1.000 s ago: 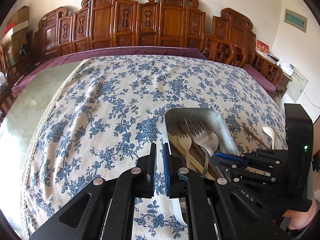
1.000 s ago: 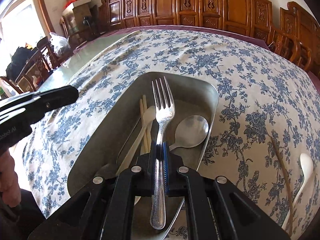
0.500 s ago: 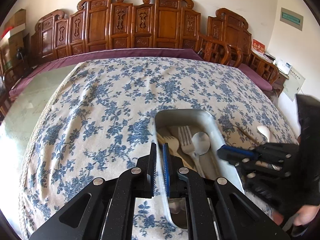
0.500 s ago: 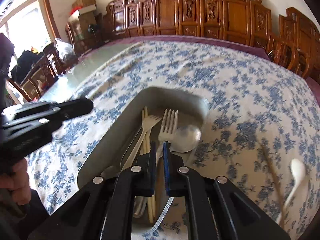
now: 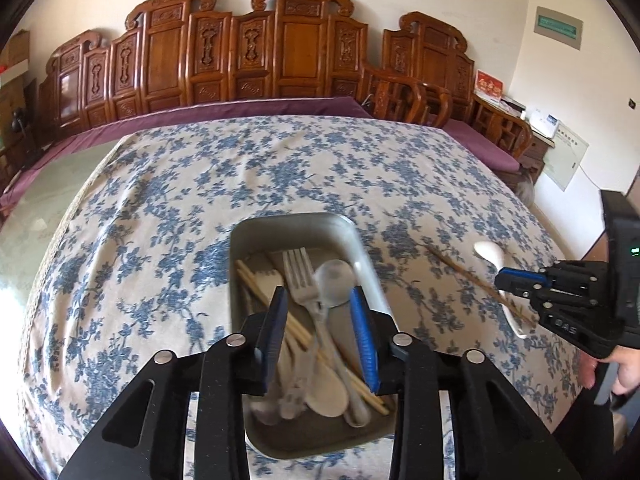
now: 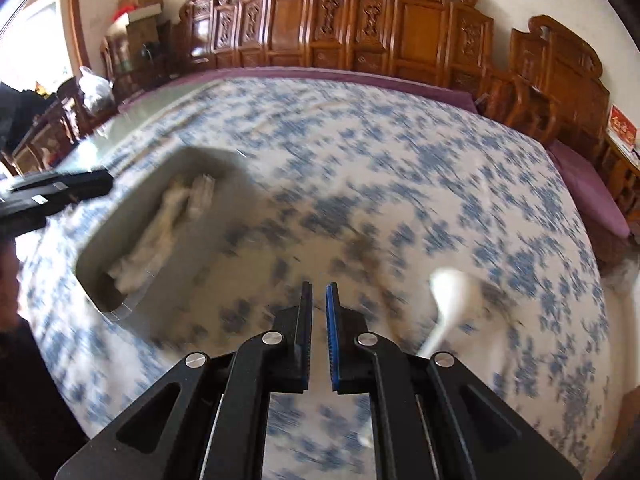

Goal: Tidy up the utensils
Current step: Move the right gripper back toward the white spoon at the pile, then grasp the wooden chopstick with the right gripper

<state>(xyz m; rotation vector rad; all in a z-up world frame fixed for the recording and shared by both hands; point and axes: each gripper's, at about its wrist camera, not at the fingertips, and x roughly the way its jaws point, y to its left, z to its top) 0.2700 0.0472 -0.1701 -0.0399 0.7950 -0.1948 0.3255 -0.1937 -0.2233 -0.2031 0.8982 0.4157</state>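
In the left wrist view, the flowered cloth [image 5: 168,208] covers the bench from the left edge to the right, with a bare greenish strip of bench [image 5: 36,216] at far left and carved wooden chairs [image 5: 256,52] lined along the top. At lower centre sits the metal tray [image 5: 352,236], its long axis running from the bottom of the frame toward the top. Inside it lie chopsticks [image 5: 256,292], slanting from upper left to lower right, a metal fork [image 5: 300,276] with its tines pointing up the frame, and a metal spoon [image 5: 334,280] with its bowl toward the top; pale plastic utensils lie blurred at the near end. The left gripper [image 5: 320,312] hovers over the tray, its fingers apart after just opening, with nothing pressed between them; they partly hide the utensil handles.

Right of the tray, on the cloth, a single chopstick [image 5: 464,272] runs diagonally from upper left to lower right, and a white spoon [image 5: 490,252] lies just beside it, bowl toward the upper left. The right gripper [image 5: 500,282] enters from the right edge, its tip over that chopstick.

In the right wrist view, heavily blurred, the tray is at left, the right gripper's fingers [image 6: 306,320] are nearly together and empty at centre, and the white spoon is to their right.
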